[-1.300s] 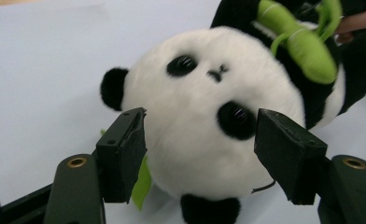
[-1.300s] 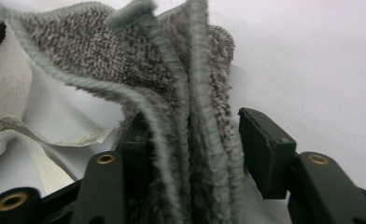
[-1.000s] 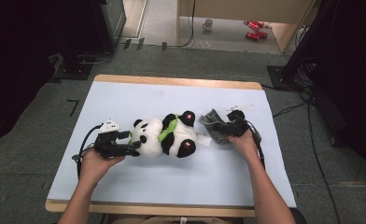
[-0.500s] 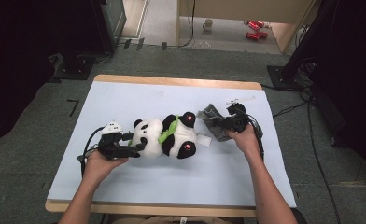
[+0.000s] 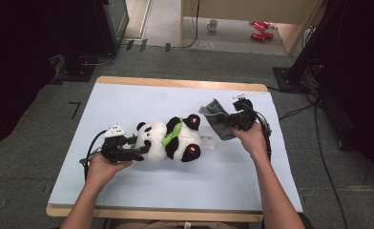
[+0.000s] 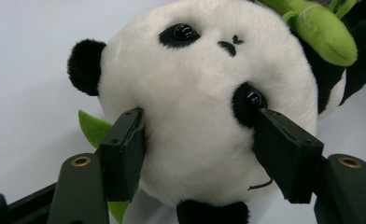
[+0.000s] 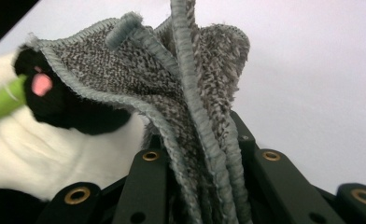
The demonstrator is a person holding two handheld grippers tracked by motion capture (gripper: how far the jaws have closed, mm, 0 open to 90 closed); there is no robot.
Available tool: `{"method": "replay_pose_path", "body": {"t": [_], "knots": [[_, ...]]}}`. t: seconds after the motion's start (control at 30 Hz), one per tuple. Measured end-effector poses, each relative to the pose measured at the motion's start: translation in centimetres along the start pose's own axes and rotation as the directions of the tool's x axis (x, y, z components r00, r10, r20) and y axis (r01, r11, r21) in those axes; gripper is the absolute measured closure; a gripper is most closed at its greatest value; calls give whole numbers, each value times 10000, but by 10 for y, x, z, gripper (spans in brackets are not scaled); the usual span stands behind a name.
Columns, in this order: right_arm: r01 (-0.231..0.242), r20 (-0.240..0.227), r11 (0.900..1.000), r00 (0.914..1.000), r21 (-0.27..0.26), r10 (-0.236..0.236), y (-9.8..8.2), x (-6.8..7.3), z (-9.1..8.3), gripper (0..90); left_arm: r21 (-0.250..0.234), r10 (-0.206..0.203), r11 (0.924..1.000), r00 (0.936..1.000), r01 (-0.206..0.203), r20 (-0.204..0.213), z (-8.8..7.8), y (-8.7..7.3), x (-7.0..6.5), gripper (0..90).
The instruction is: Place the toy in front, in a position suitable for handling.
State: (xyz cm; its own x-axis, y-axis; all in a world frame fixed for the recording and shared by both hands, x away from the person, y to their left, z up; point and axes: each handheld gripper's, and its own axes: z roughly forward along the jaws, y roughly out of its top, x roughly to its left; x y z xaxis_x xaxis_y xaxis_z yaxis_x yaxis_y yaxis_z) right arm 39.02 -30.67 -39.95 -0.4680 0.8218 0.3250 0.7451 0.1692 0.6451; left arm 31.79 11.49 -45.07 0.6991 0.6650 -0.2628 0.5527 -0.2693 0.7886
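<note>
Panda plush [image 5: 171, 140] lies on its side near the middle of the table [image 5: 142, 100], head toward the left edge. Left gripper [image 5: 128, 149]: its 2 jaws have just been closing and now press both sides of the panda's head [image 6: 204, 107]. Right gripper [image 5: 233, 121], nearer the right edge: jaws pinched tight on a bunched grey towel [image 7: 190, 98], held just off the tabletop beside the panda's foot [image 7: 66, 105].

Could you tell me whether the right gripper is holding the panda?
No, the right gripper is shut on a grey cloth, beside the panda.
</note>
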Motion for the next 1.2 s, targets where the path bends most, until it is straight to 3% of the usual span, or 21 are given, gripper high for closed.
{"method": "replay_pose_path", "body": {"t": [0.2, 0.37, 0.6, 0.67, 1.2], "knots": [[265, -53, 9996, 9996, 14, -264, 9, 13, -6, 750, -160, -37, 9999, 9996, 32, -272, -1, -4, -3, 343], [192, -213, 9998, 9996, -66, -193, 15, 25, -10, 750, -128, -271, 9996, 9994, 268, -211, -1, -4, -1, 330], [831, -201, 9965, 9963, 8, -830, 33, 53, -9, 750, -132, -368, 9992, 9992, 366, -181, -1, -4, 0, 319], [901, -247, 9959, 9956, 29, -900, 39, 60, -9, 750, -194, -559, 9983, 9984, 557, -94, 0, -4, 2, 317], [1737, -698, 9833, 9830, 545, -1698, 68, 106, 26, 750, -99, -566, 9983, 9984, 566, -32, -1, -4, 3, 312]]}}
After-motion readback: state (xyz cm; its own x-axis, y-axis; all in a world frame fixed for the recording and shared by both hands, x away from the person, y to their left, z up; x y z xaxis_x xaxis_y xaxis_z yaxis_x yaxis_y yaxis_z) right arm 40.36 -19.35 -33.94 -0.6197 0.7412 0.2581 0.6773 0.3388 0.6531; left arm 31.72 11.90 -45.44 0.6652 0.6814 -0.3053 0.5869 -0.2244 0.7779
